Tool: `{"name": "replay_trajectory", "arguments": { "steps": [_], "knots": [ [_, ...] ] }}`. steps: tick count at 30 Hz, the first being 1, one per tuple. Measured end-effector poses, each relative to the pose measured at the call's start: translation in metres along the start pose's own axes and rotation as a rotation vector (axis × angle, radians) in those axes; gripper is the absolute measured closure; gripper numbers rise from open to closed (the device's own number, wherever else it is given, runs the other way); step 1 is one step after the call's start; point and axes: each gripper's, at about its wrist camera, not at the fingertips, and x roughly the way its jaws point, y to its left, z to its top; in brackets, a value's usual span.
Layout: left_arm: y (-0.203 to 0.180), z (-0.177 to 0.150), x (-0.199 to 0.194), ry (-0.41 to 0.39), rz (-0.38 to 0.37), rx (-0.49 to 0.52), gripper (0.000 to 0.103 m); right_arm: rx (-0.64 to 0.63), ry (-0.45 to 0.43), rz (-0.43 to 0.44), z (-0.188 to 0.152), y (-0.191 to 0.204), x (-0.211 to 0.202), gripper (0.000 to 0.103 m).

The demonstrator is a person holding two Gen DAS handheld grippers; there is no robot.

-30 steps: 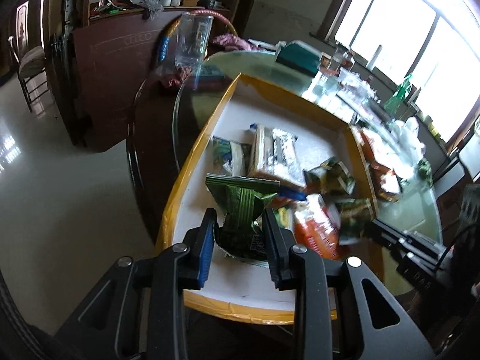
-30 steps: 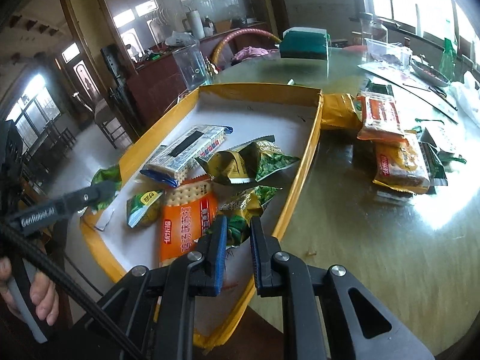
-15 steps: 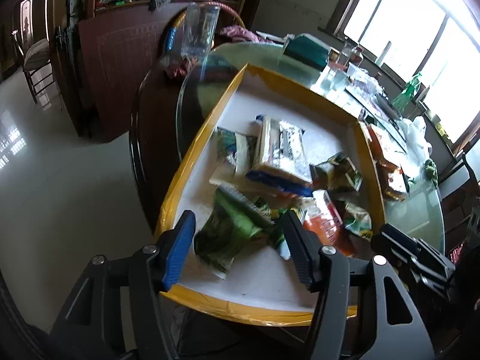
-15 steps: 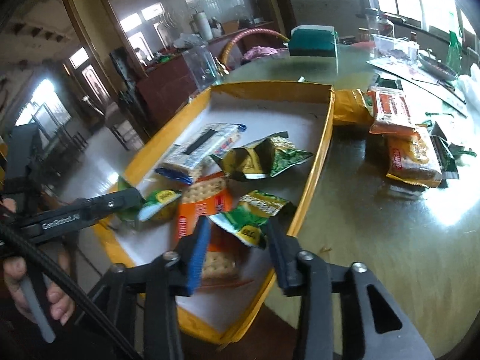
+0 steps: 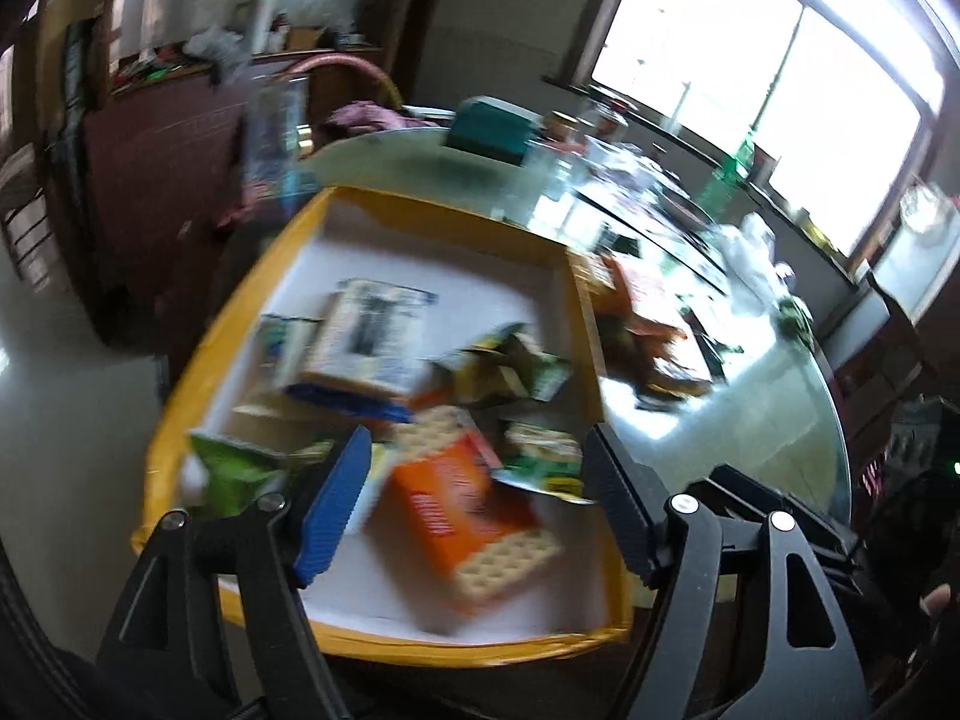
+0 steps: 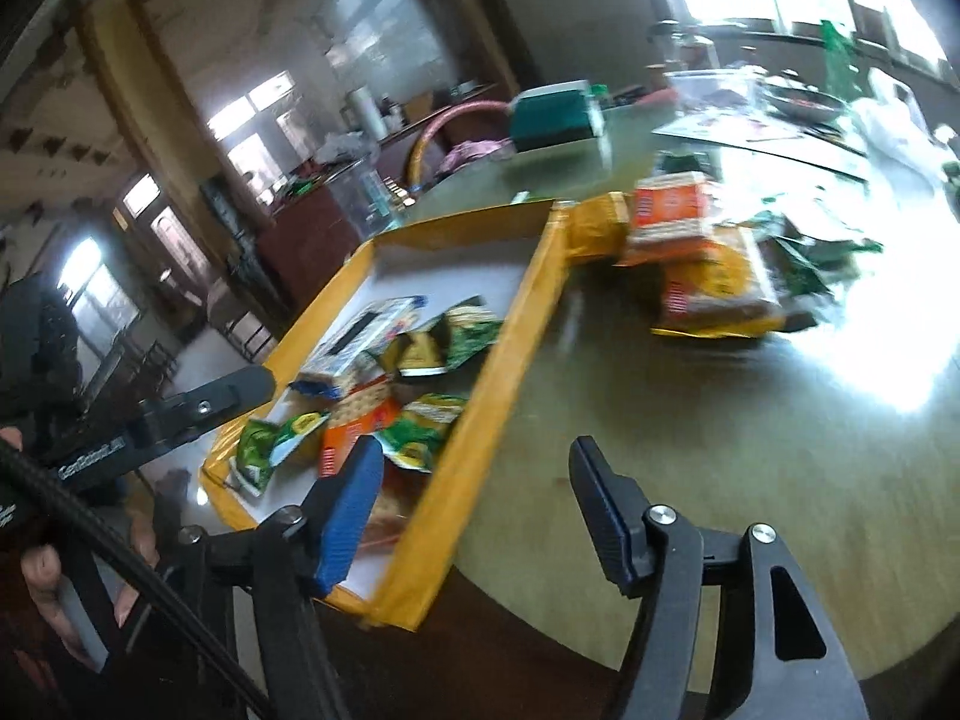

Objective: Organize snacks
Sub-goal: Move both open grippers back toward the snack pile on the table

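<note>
A round glass-topped table (image 5: 750, 414) fills the near right of the room, its surface glaring where daylight strikes it. That light comes from a wide window (image 5: 768, 90) with dark wooden frames along the far right wall. To the far left stands a dark reddish-brown wooden cabinet (image 5: 156, 180), its top cluttered with small items too blurred to name. The floor (image 5: 66, 438) at the near left is pale, glossy tile. In the right wrist view, further bright windows (image 6: 252, 114) show on the far left wall, beside a tall wooden post (image 6: 126, 96) and pale plastered walls (image 6: 576, 6).
</note>
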Motion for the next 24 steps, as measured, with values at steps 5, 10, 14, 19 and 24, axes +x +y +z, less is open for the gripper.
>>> {"name": "replay_trajectory", "arguments": {
  "steps": [5,10,14,19,24],
  "knots": [
    [-0.032,-0.001,0.007,0.025,-0.046,0.061,0.028,0.051,-0.015,-0.046,-0.002,-0.024,-0.012,0.034],
    [-0.052,-0.004,0.013,0.050,-0.071,0.084,0.028,0.106,-0.017,-0.101,-0.005,-0.047,-0.019,0.033],
    [-0.066,-0.008,0.016,0.070,-0.083,0.105,0.028,0.150,-0.008,-0.148,-0.007,-0.065,-0.022,0.034],
    [-0.080,-0.011,0.020,0.084,-0.087,0.134,0.028,0.196,0.011,-0.230,-0.011,-0.086,-0.024,0.034],
    [-0.090,-0.013,0.025,0.097,-0.095,0.155,0.028,0.241,0.023,-0.253,-0.016,-0.103,-0.028,0.034]
  ]
}}
